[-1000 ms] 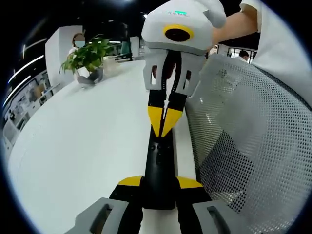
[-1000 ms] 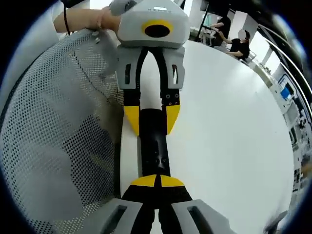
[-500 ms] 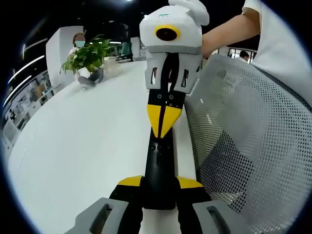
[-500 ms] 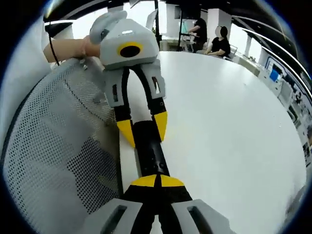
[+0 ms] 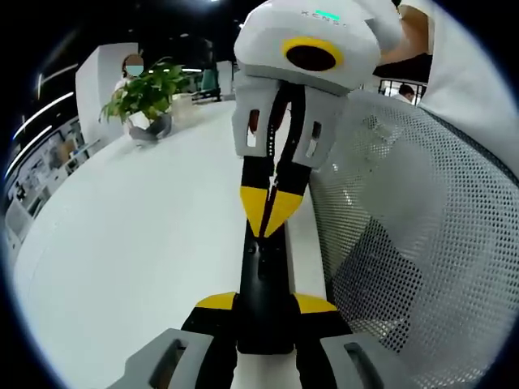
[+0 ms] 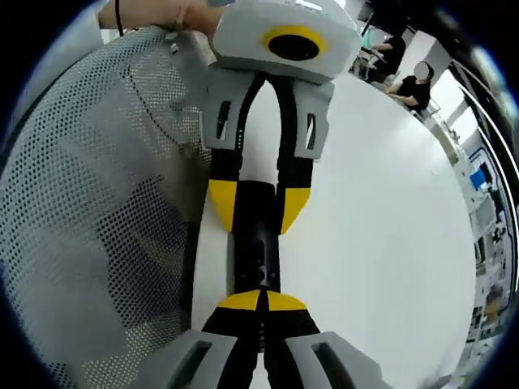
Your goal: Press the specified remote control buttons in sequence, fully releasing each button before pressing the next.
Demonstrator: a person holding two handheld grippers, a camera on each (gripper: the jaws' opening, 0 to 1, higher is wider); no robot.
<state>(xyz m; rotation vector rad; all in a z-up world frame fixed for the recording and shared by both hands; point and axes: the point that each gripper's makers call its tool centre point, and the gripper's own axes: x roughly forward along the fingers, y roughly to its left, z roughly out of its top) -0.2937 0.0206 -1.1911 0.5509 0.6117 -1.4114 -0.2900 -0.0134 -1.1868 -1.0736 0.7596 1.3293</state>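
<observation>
Two hand-held grippers on one remote [image 5: 263, 292]: my left hand-held gripper [image 6: 258, 209] clamps its near end just above the white counter [image 5: 130, 243], beside a mesh chair back [image 5: 413, 243], while my right hand-held gripper [image 5: 270, 212] has its jaws pinched together, tips down on the button face. To press well, I'd push straight down, keep the left clamp steady, then lift fully clear before the next button.
</observation>
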